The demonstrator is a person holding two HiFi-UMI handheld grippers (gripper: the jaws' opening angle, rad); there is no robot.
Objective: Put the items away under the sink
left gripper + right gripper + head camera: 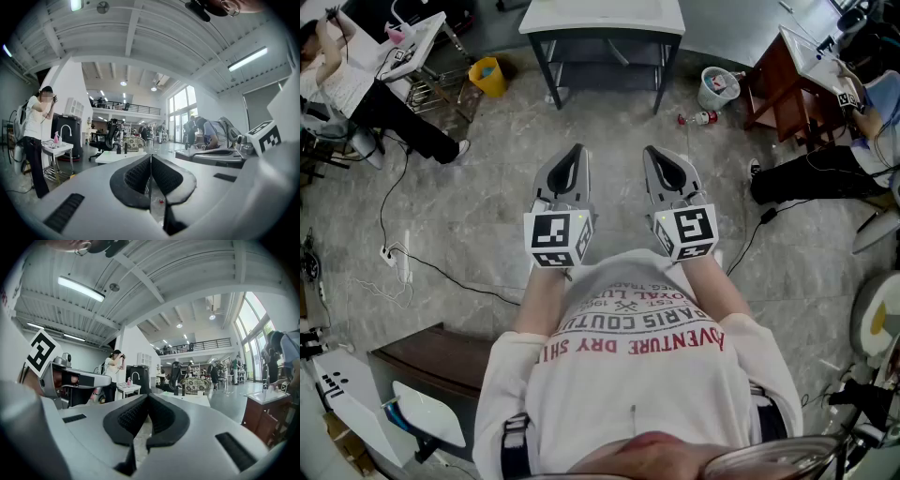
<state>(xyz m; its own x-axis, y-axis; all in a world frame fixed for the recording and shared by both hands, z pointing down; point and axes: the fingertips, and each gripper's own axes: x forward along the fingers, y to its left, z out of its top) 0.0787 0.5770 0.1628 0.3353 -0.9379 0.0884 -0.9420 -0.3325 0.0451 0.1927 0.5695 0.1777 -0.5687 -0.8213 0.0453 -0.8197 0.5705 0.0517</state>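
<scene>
Both claws are held out level, side by side above the grey stone floor (478, 216). The left gripper (574, 155) has its jaws pressed together with nothing between them. The right gripper (657, 155) is the same, pads meeting, empty. Well away to the left stands the small white sink stand (60, 148). A pink bottle (56, 137) sits on top by the faucet (66, 129), and a person (33, 136) stands just beside it.
</scene>
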